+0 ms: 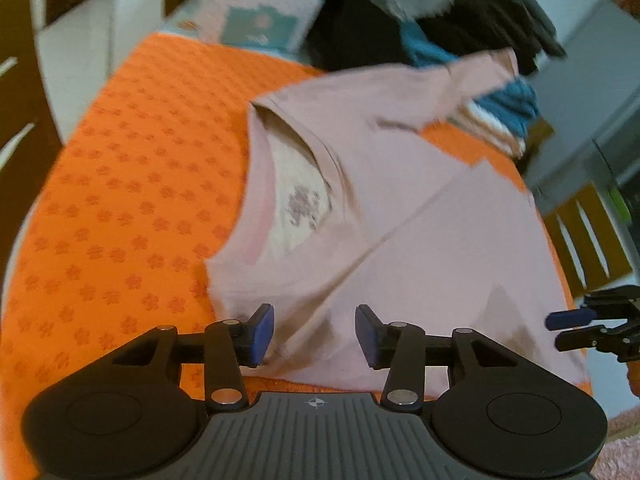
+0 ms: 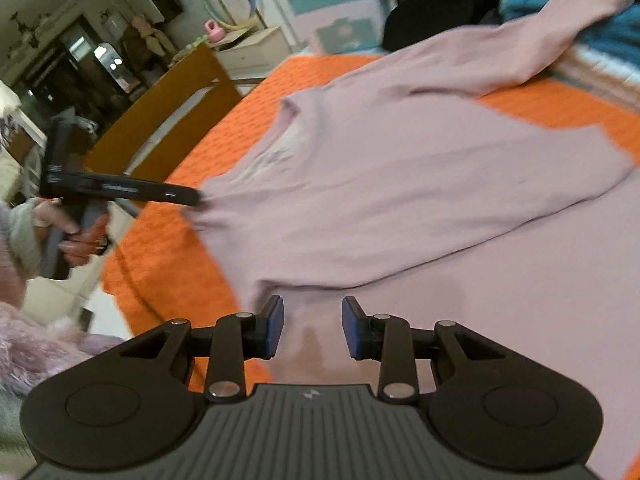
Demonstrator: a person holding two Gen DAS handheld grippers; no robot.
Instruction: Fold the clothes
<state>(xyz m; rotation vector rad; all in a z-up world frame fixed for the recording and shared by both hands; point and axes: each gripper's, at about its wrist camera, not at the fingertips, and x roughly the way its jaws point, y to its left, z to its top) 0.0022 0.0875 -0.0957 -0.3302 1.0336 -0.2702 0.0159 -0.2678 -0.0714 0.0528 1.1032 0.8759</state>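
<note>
A pink long-sleeved shirt (image 1: 400,208) lies flat on the orange patterned tablecloth (image 1: 120,184), its neckline (image 1: 288,184) turned to the left. One sleeve (image 2: 420,216) is folded across the body. The other sleeve (image 2: 532,52) stretches away onto the clothes pile. My left gripper (image 1: 315,336) is open over the near shoulder area, with cloth lying below the gap; in the right wrist view the left gripper (image 2: 188,198) has its tip at the shirt's shoulder edge. My right gripper (image 2: 313,328) is open above the shirt's near edge, and the right gripper (image 1: 572,326) also shows at the right margin.
A pile of dark, blue and striped clothes (image 1: 472,32) sits at the table's far end. Teal and pink boxes (image 1: 264,12) stand behind it. Wooden chairs (image 2: 168,120) flank the table. A person's hand (image 2: 76,236) holds the left gripper's handle.
</note>
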